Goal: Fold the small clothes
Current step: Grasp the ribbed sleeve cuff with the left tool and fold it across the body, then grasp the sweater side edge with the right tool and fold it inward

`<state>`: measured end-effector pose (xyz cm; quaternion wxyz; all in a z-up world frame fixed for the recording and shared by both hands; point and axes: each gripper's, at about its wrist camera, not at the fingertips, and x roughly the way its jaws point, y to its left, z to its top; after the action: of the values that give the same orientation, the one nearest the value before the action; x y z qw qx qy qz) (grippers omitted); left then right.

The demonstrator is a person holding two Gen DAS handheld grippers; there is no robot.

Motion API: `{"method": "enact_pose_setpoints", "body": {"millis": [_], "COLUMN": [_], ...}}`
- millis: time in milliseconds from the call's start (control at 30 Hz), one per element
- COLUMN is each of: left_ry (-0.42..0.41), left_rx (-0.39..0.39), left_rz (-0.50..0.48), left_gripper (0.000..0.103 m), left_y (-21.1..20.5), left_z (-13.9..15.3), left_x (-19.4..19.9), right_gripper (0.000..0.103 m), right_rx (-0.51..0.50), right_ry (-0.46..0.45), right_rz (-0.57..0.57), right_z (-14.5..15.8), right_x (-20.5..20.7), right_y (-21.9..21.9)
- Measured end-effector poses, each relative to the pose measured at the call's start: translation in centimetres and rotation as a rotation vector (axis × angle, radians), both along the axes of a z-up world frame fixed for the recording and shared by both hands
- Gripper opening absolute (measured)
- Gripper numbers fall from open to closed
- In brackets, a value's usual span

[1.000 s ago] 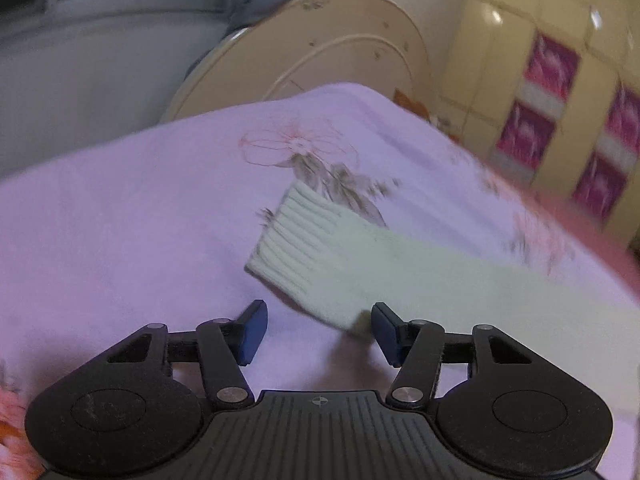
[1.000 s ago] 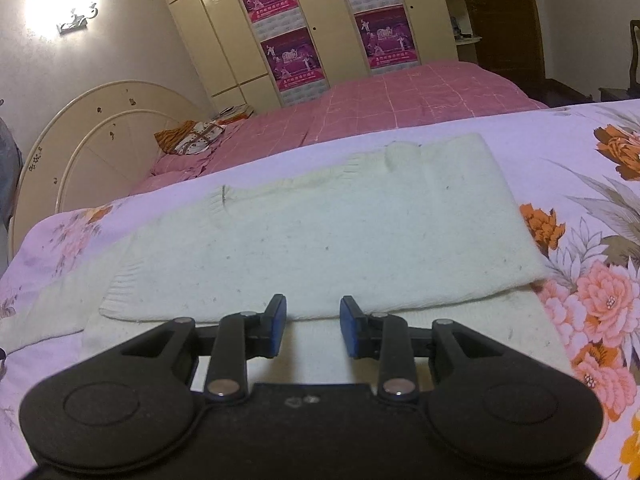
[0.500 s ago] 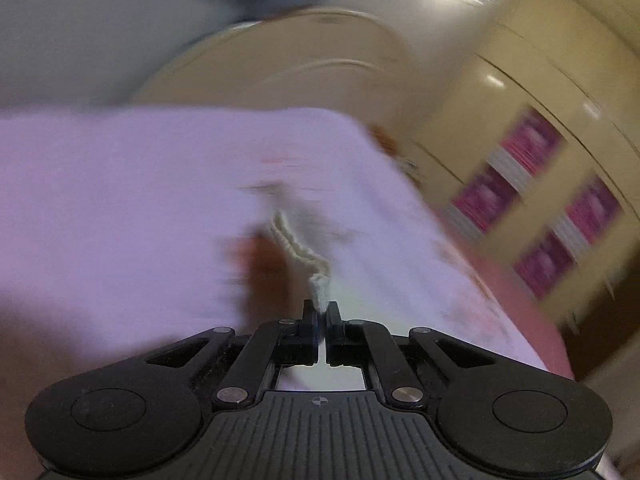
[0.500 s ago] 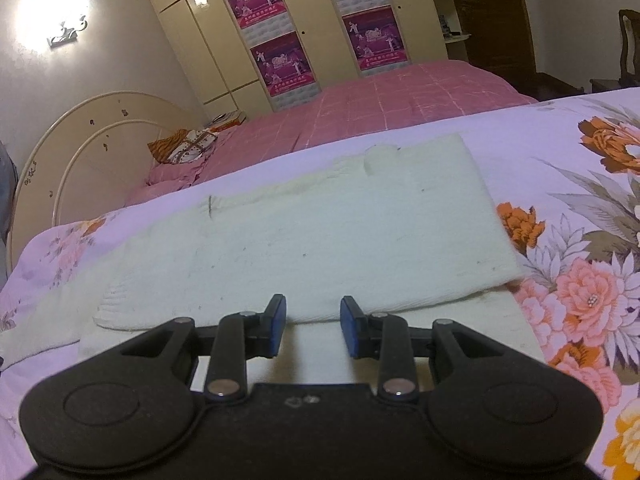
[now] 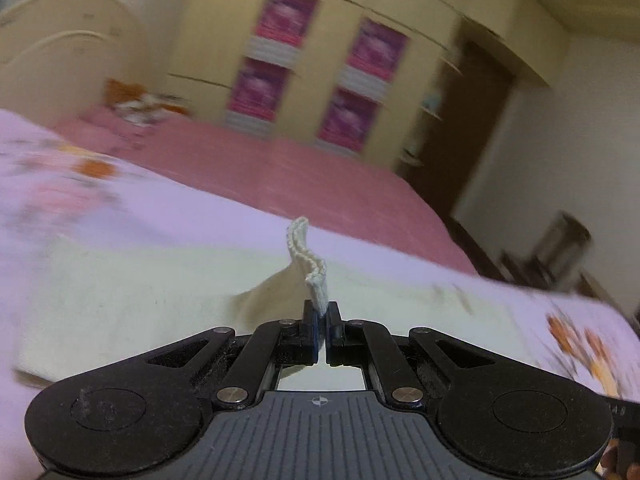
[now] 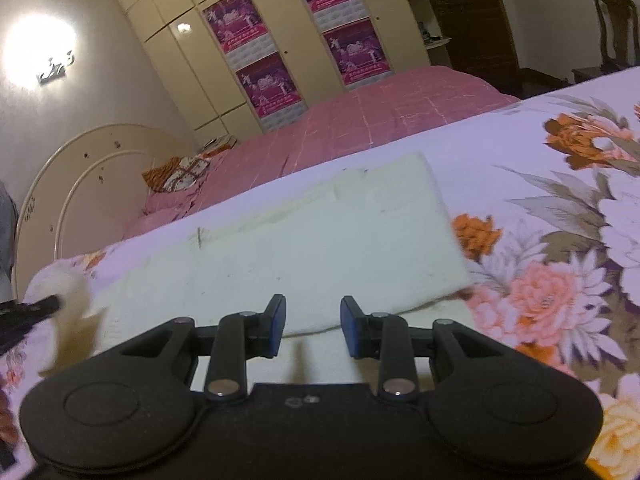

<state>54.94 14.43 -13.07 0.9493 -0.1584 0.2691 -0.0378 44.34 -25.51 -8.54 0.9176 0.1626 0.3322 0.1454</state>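
Note:
A cream knitted sweater [image 6: 304, 240] lies partly folded on the floral bedspread [image 6: 560, 184]. My left gripper [image 5: 322, 316] is shut on the ribbed sleeve cuff [image 5: 308, 264], which stands up from between the pads above the sweater's body [image 5: 120, 284]. In the right wrist view that lifted sleeve [image 6: 76, 308] hangs blurred at the far left beside the left gripper's tip [image 6: 44, 304]. My right gripper [image 6: 313, 322] hovers over the sweater's near edge, fingers apart, with nothing between them.
A second bed with a pink cover [image 6: 360, 120] runs behind the sweater. A cream round headboard [image 6: 80, 184] stands at the left, a wardrobe with pink posters [image 6: 304, 40] against the back wall, and a dark chair [image 6: 616, 28] at the far right.
My left gripper has shut on the sleeve cuff, lifted it and swung it across over the sweater's body. The right gripper drifted slightly and stayed open.

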Motion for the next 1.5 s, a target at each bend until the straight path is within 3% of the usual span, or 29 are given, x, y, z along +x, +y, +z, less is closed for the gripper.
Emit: {"method": "enact_pose_setpoints", "body": {"millis": [200, 367, 400, 467, 500, 533, 600, 767, 900, 1000, 1033, 1067, 1100, 1200, 1300, 1500], "left_ry": [0.066, 0.125, 0.13, 0.103, 0.089, 0.059, 0.044, 0.072, 0.143, 0.16, 0.157, 0.153, 0.156, 0.151, 0.154, 0.147], "left_rx": [0.057, 0.095, 0.114, 0.125, 0.12, 0.146, 0.184, 0.179, 0.131, 0.088, 0.066, 0.057, 0.051, 0.045, 0.068, 0.037], "left_rz": [-0.146, -0.213, -0.21, -0.233, -0.232, -0.196, -0.14, 0.087, 0.207, 0.21, 0.207, 0.209, 0.214, 0.208, 0.196, 0.226], "left_gripper": [0.003, 0.003, 0.006, 0.035, 0.053, 0.056, 0.056, 0.055, 0.055, 0.055, 0.055, 0.055, 0.055, 0.055, 0.055, 0.055], "left_y": [-8.9, -13.2, -13.5, -14.0, -13.5, -13.0, -11.3, -3.5, 1.2, 2.3, 2.2, 2.2, 1.5, 1.0, 0.9, 1.2], "left_z": [-1.0, -1.5, -1.7, -1.4, -1.3, -0.7, 0.2, 0.3, -0.9, -1.1, -1.3, -1.4, -1.7, -2.0, -2.4, -2.3], "left_x": [3.1, 4.1, 3.8, 2.8, 1.9, 0.6, -1.7, -7.5, -9.1, -8.7, -8.2, -7.8, -7.2, -6.3, -5.3, -5.1], "right_gripper": [0.031, 0.032, 0.033, 0.037, 0.038, 0.04, 0.041, 0.042, 0.042, 0.041, 0.036, 0.016, 0.005, 0.005, 0.005, 0.005], "right_rx": [0.045, 0.082, 0.092, 0.111, 0.121, 0.124, 0.12, 0.134, 0.127, 0.101, 0.087, 0.067, 0.053, 0.017, 0.055, 0.031], "right_ry": [0.011, 0.026, 0.029, 0.036, 0.039, 0.04, 0.042, 0.058, 0.093, 0.095, 0.089, 0.089, 0.088, -0.009, -0.116, -0.114], "right_rz": [-0.04, -0.075, -0.074, -0.063, -0.049, -0.033, -0.005, 0.056, 0.095, 0.112, 0.122, 0.145, 0.16, 0.172, 0.106, 0.088], "right_z": [-0.2, -0.3, -0.3, -0.3, -0.3, -0.3, -0.5, -0.9, -2.0, -2.5, -2.4, -2.3, -2.2, 0.1, 3.0, 3.6], "right_x": [-0.8, -0.5, -0.3, 0.1, 0.4, 0.7, 1.2, 2.7, 4.5, 5.6, 5.7, 6.0, 6.2, 5.5, 4.9, 5.1], "right_y": [-3.0, -4.6, -4.7, -4.6, -4.4, -4.0, -3.0, -0.4, 2.2, 4.1, 4.6, 5.3, 5.8, 6.1, 4.2, 1.7]}}
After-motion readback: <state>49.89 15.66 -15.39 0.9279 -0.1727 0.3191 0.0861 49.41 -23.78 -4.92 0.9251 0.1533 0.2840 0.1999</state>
